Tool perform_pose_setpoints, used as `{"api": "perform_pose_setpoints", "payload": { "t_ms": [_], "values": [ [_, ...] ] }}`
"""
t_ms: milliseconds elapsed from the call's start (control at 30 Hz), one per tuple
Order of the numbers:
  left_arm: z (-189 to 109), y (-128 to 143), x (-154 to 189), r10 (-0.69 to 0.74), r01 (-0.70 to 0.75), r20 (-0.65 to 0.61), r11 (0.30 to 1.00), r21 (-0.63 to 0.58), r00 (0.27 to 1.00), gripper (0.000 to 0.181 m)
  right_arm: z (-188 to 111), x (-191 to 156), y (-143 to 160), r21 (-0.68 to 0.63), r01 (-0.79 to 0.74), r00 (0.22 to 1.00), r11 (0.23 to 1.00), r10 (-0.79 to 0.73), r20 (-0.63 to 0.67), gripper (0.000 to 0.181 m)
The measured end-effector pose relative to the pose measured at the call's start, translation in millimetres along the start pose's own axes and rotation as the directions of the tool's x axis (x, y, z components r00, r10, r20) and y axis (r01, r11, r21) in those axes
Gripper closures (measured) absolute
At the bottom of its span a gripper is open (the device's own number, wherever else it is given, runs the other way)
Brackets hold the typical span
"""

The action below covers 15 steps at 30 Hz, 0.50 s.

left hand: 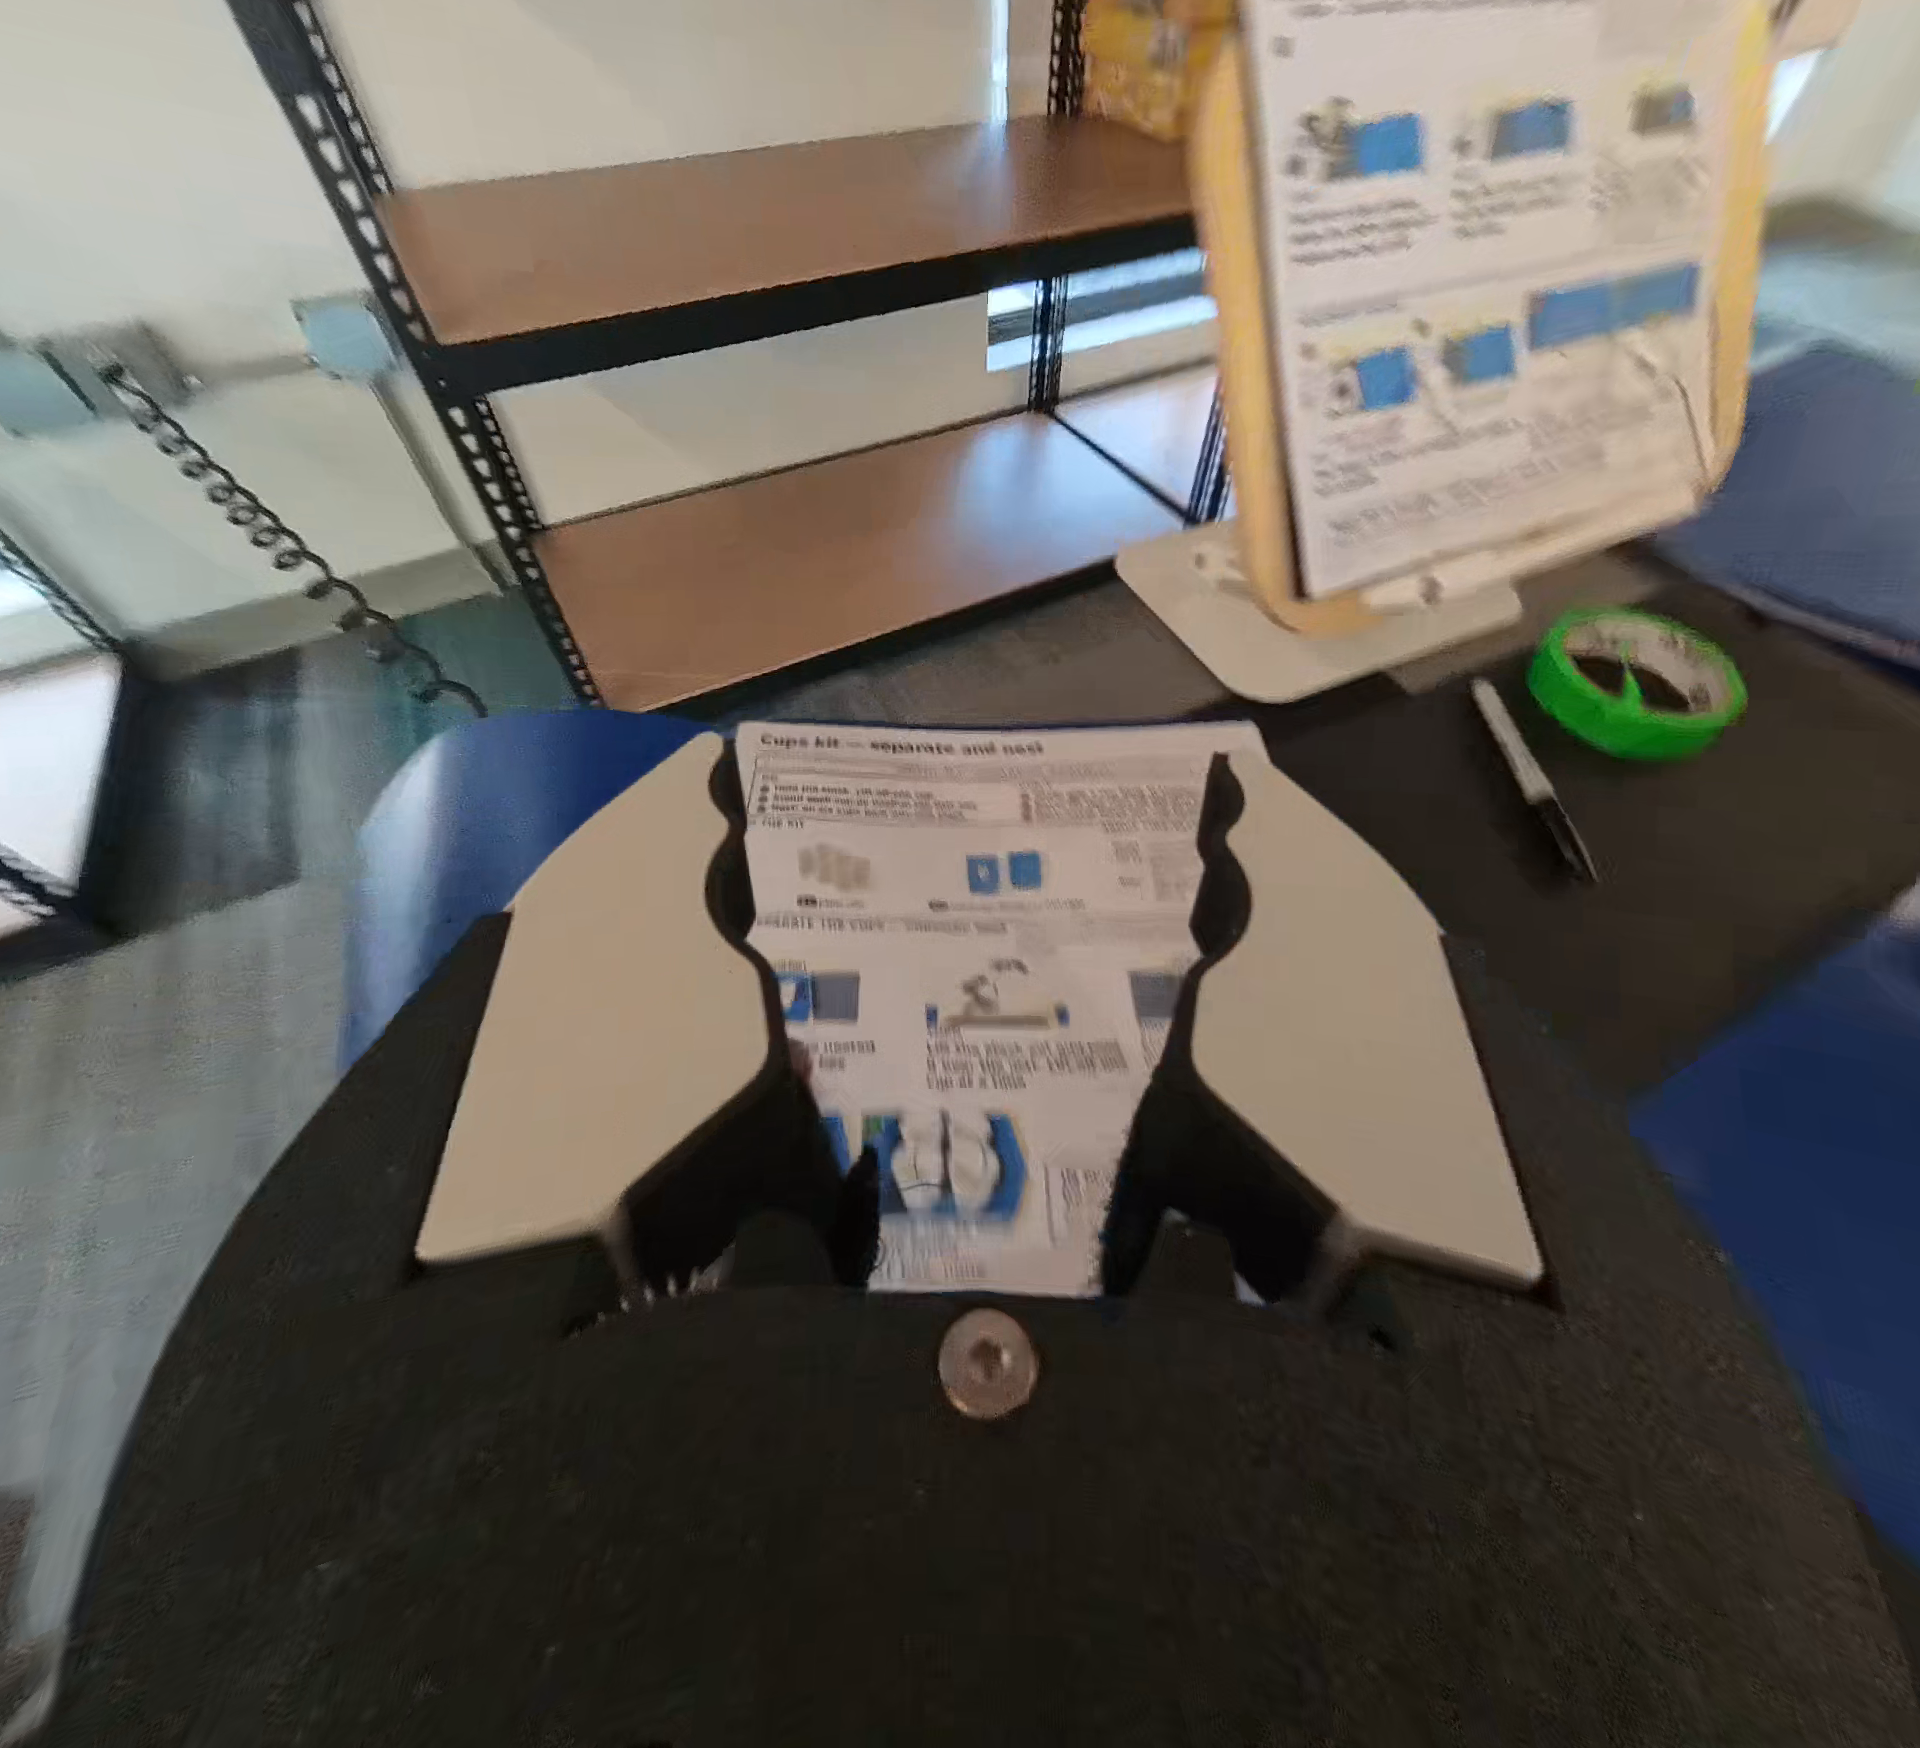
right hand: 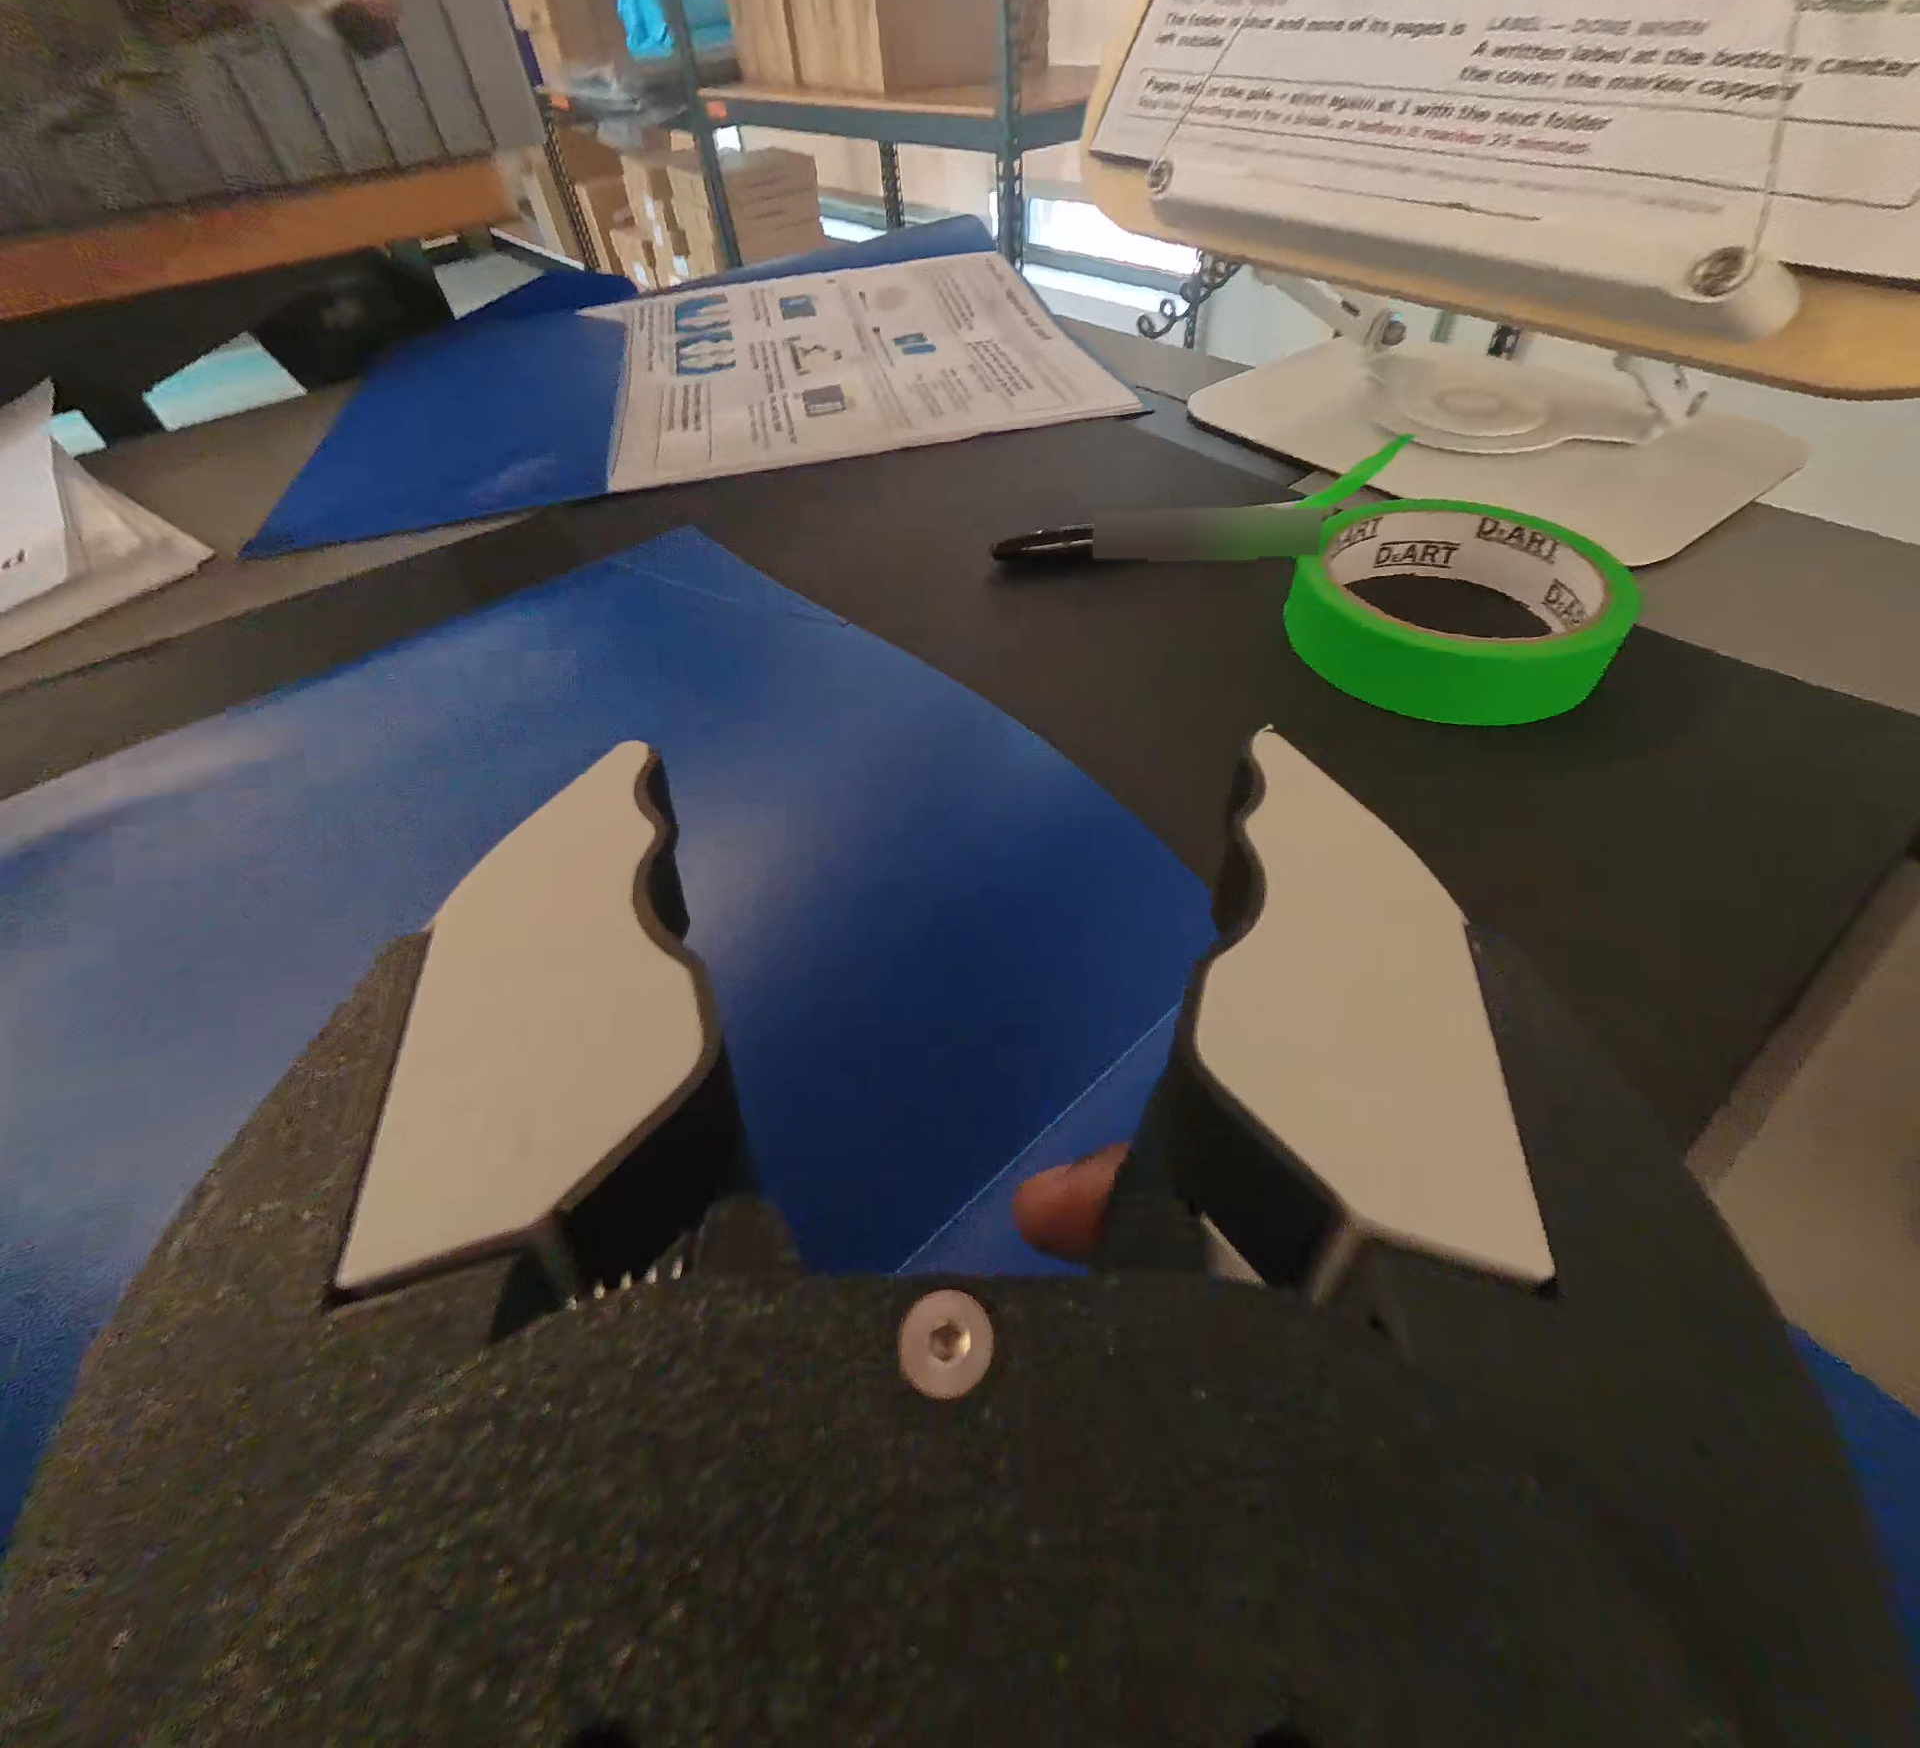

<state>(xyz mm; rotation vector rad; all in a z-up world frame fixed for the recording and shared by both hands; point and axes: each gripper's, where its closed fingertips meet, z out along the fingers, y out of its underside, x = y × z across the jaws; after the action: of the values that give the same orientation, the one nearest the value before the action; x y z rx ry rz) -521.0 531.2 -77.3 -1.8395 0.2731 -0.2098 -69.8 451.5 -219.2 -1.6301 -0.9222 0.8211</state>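
Your right gripper (right hand: pixel 951 763) hangs with its grey-faced jaws spread wide over a closed glossy blue folder (right hand: pixel 883 867) on the black mat (right hand: pixel 1143 659). A fingertip (right hand: pixel 1065 1205) shows by the right jaw's base. Ahead right lies a roll of bright green tape (right hand: pixel 1455 659), a black marker pen (right hand: pixel 1122 540) touching it. Farther back, a printed sheet (right hand: pixel 852 368) rests on an open blue folder (right hand: pixel 447 441).

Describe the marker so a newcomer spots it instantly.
Start at the white-based document stand at the table's far right. In front sits a green tape roll; the marker lies flat on the black mat beside it, toward the folders. It is the only slim black-and-grey pen-shaped thing there.
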Motion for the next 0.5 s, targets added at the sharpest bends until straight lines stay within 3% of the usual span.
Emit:
{"api": "perform_pose_setpoints", "payload": {
  "t_ms": [133, 233, 333, 433, 500],
  "values": [
    [78, 34, -49, -0.188, 0.188, -0.074, 0.982, -0.003, 0.979, 0.097, 12, -6, 17, -0.134, -0.006, 0.999, 0.991, 0.013, 0.050, 0.082],
    [119, 82, -81, -0.154, 0.152, -0.003, 0.979, -0.132, 0.988, 0.093, 20, -14, 25, -0.193, 0.000, 0.996, 0.981, 0.017, 0.086, 0.088],
    [140, 124, -92, -0.137, 0.136, 0.015, 0.957, -0.255, 0.990, 0.083, 23, -14, 16, -0.133, -0.068, 0.992, 0.989, 0.082, 0.099, 0.098],
    [149, 158, -102, -0.049, 0.078, 0.081, 0.912, -0.404, 0.996, 0.057, 22, -16, 16, -0.128, -0.068, 0.990, 0.989, 0.082, 0.111, 0.105],
    [152, 176, -97, -0.014, 0.030, 0.037, 0.871, -0.491, 0.999, 0.055, 24, -18, 18, -0.150, -0.054, 0.990, 0.987, 0.073, 0.124, 0.107]
  ]
}}
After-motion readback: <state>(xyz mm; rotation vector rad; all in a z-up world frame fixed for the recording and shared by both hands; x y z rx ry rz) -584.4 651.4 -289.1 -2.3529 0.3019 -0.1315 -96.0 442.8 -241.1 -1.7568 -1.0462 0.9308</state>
